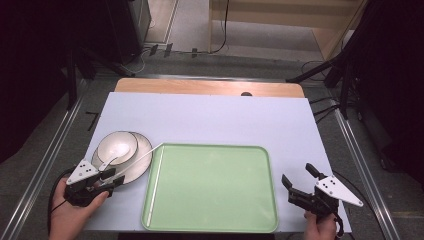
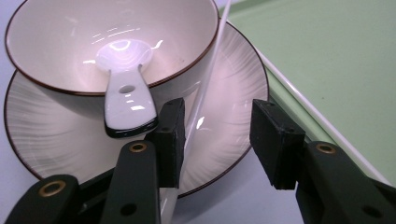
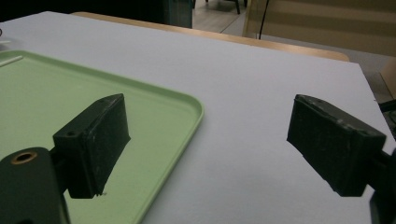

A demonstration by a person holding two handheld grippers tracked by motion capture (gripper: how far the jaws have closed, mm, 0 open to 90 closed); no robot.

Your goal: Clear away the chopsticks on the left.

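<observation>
Left gripper (image 2: 217, 140) nearest: jaws partly spread, a thin white chopstick (image 2: 205, 88) between them, against the left pad; whether it is pinched I cannot tell. Chopstick leans across white plate (image 2: 42, 135); second chopstick (image 2: 322, 121) lies on green tray (image 2: 336, 56). Bowl (image 2: 60, 42) on plate holds white spoon (image 2: 126, 93). Right gripper (image 1: 299, 181) spread wide, empty, over bench (image 1: 225, 117) beside tray's right edge

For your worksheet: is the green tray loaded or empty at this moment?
Empty. In the high view the green tray has a bare surface; one white chopstick lies along its left rim.
</observation>
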